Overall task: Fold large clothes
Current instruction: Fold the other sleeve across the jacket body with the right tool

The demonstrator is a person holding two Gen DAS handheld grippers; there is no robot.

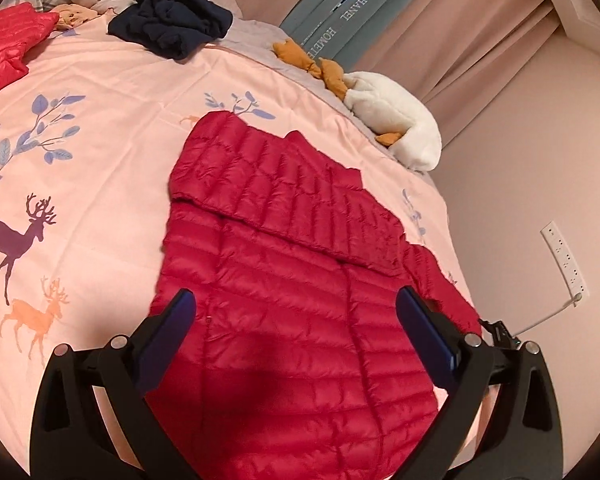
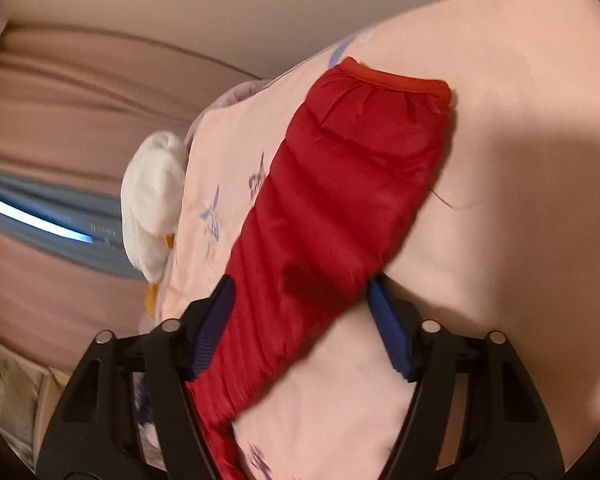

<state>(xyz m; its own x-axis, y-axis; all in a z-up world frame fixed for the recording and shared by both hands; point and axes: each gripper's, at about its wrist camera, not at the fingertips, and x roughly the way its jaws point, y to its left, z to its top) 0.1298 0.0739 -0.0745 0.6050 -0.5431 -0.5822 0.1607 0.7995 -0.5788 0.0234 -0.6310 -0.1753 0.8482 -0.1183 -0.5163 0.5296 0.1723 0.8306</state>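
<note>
A red quilted down jacket (image 1: pixel 284 280) lies flat on the pink bed cover (image 1: pixel 100 184), one sleeve folded across its upper body. My left gripper (image 1: pixel 296 308) is open, hovering over the jacket's lower body, one finger on each side. In the right wrist view the jacket's other sleeve (image 2: pixel 340 200) stretches away to its cuff. My right gripper (image 2: pixel 300 296) is open with the sleeve lying between its blue pads (image 2: pixel 388 328); whether they touch it I cannot tell.
A dark navy garment (image 1: pixel 172 20) and another red jacket (image 1: pixel 8 40) lie at the bed's far side. A white plush duck (image 1: pixel 396 120) (image 2: pixel 152 200) sits at the bed edge by the curtain. A wall socket strip (image 1: pixel 564 256) is at right.
</note>
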